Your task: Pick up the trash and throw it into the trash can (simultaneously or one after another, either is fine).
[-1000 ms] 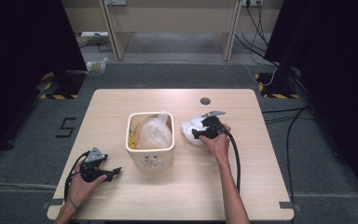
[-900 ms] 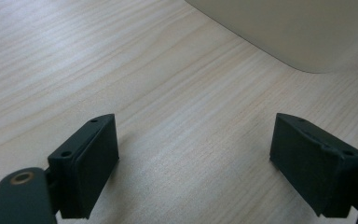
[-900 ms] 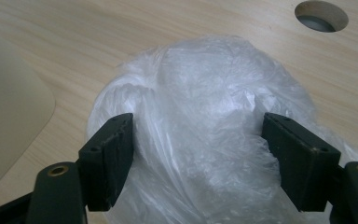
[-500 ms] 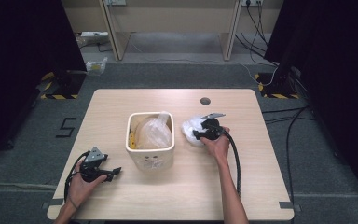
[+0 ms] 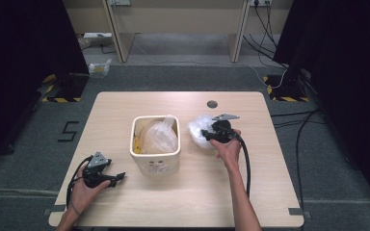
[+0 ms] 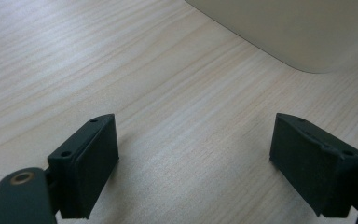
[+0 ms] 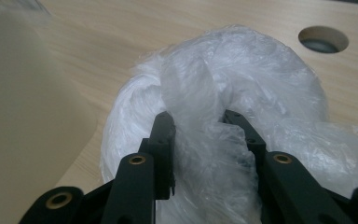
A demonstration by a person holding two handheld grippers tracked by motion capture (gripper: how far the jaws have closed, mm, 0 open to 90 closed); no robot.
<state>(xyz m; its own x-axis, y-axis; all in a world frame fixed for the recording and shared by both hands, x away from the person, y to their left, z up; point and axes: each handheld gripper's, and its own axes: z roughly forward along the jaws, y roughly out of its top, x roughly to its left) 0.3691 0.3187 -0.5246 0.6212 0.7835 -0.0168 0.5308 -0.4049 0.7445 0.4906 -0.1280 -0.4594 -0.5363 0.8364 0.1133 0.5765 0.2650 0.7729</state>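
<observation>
The right gripper [image 7: 198,123] has just been closing and now pinches the crumpled plastic bag [image 7: 242,84] right of the bin [image 5: 155,142]. The left gripper [image 6: 193,163] rests wide open, empty, unmoved.

You have a pale wood-grain counter [image 5: 183,202] in front of you, rectangular with rounded corners, standing on grey carpet. Near the middle of its far edge there is a round cable hole [image 5: 212,104]. A cream square bin [image 5: 155,160] stands on the counter at about its centre, slightly toward the left edge, with clear plastic inside it. Just to the right of the bin, apart from it, a bunch of crumpled white plastic bags [image 5: 197,131] lies on the counter, between the bin and the right edge and closer to the far edge than the near one. Your left gripper [image 5: 116,177] rests on the counter near the near left corner.
</observation>
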